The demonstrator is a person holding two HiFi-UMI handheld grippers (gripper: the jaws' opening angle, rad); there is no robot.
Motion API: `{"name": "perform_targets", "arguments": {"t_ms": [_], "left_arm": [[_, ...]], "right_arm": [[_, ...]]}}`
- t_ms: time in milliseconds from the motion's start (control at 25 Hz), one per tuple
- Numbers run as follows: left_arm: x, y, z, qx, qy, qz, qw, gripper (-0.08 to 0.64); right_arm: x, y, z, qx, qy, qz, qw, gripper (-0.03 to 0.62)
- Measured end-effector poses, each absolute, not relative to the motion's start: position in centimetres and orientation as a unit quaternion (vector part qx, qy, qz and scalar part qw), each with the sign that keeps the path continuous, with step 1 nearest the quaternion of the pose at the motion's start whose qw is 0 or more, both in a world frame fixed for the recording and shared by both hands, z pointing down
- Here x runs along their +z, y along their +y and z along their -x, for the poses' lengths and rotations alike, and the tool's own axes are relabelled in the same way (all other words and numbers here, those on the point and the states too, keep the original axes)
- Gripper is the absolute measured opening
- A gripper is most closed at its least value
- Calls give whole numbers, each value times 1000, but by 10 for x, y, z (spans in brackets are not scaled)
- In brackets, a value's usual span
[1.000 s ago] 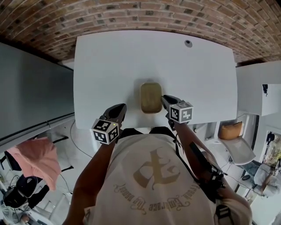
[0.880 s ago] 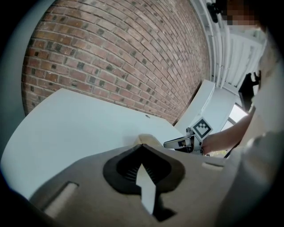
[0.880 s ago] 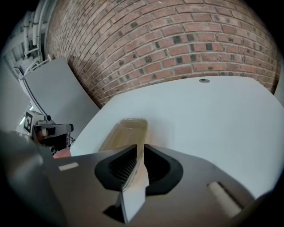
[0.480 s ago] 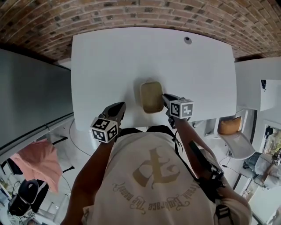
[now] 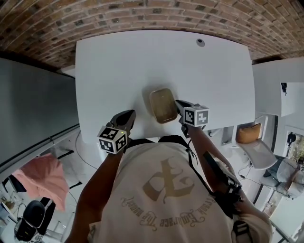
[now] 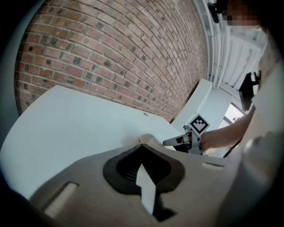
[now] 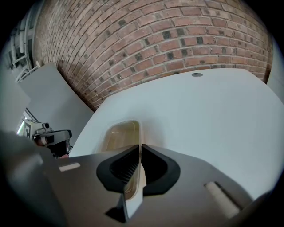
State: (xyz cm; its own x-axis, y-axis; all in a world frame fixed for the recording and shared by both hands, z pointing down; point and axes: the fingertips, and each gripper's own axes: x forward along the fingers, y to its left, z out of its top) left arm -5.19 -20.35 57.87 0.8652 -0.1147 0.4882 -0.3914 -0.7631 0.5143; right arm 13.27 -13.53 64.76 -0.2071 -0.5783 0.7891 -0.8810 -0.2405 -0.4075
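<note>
Tray [image 7: 119, 135] rim seemingly within right claw [image 7: 138, 150]

Table [image 5: 118, 66] open 9 thru 3 o'clock. Tray [image 5: 163, 105] sole obstacle, 6 o'clock nr edge. Wall [image 5: 142, 14] beyond 12.

The left forearm [image 5: 98, 187] and right forearm [image 5: 208, 151] reach forward and down. The left gripper [image 5: 128, 115] points ahead, its jaws pressed together with nothing between them. The right gripper [image 5: 177, 103] angles inward, its jaws clamped on the right rim of the tray [image 5: 162, 105].
</note>
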Motion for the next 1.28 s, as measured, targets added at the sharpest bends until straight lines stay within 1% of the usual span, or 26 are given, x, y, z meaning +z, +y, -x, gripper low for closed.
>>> {"name": "perform_targets", "arguments": {"t_ms": [600,1280], "left_arm": [[575,-197,53,218,-121,-918,307,3],[569,-172,58,220,-88,-929,284,3]], "right_arm": [[629,-134,-137,487,-599,-621,135,25],[604,-95,-137,468,-585,-657,82,25]]}}
